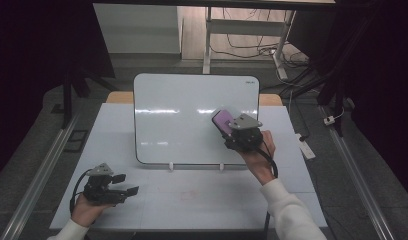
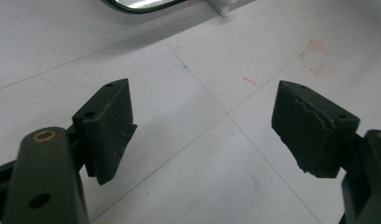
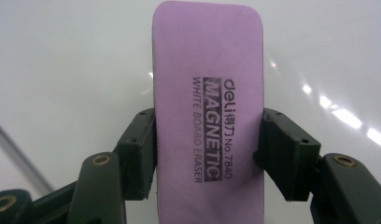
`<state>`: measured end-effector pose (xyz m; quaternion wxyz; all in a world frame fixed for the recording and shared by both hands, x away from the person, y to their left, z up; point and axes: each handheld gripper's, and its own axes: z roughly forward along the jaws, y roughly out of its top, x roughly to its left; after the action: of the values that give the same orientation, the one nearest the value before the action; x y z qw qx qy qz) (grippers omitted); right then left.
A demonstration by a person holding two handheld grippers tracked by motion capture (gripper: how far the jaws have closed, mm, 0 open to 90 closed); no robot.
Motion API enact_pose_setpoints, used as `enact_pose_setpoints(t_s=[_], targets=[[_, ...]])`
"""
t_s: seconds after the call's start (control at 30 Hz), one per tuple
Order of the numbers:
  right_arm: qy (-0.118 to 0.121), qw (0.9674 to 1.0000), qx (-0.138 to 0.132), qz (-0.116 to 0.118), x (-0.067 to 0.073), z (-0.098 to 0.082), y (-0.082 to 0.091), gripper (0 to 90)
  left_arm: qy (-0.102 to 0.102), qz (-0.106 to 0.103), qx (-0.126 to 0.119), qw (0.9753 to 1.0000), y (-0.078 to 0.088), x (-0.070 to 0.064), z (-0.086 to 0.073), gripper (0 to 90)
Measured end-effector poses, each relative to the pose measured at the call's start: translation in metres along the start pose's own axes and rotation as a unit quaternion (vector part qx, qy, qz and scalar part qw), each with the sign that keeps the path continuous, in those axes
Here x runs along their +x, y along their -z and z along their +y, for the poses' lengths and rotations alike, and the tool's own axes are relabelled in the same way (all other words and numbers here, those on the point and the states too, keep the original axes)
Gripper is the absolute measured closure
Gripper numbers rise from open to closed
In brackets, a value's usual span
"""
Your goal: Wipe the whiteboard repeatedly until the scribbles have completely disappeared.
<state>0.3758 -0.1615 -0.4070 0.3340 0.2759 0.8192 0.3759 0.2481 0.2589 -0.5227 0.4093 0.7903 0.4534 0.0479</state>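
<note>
- Jaws of the right gripper (image 3: 208, 154) pinch a purple whiteboard eraser (image 3: 208, 93) by its two long edges; pads press flat on both sides.
- Printed face of the eraser is turned to the right gripper view; its free end sticks out past the pads toward the whiteboard (image 3: 62, 70).
- High view: right gripper (image 1: 231, 128) is held up at the whiteboard (image 1: 182, 120), near its right edge, about mid-height; eraser (image 1: 221, 120) lies over the white surface. Contact with the board cannot be told.
- Whiteboard stands tilted on two small white feet, at the far middle of the tabletop (image 1: 202, 195).
- Left gripper (image 1: 125, 184) sits low at the near left of the tabletop, well apart from the board.
- Left gripper (image 2: 202, 126) jaws spread wide, with nothing between them; bare tabletop (image 2: 188, 177) beneath, with faint red marks (image 2: 314, 56) off to one side.
</note>
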Motion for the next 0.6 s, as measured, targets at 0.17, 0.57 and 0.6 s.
enact_pose_setpoints(t_s=[0.17,0.57,0.6], targets=[[-0.013,0.9997,-0.01,0.018,0.003,-0.014,0.022,40.1,-0.003,-0.001,0.001,1.0,-0.001,-0.001,0.001,21.6],[-0.029,0.9965,-0.022,0.076,0.026,-0.048,0.056,40.0,-0.021,0.003,-0.018,0.9996,0.002,-0.003,0.002,21.6],[-0.029,0.9961,-0.023,0.08,0.028,-0.05,0.057,40.0,-0.021,0.003,-0.02,0.9996,0.002,-0.004,0.002,21.6]])
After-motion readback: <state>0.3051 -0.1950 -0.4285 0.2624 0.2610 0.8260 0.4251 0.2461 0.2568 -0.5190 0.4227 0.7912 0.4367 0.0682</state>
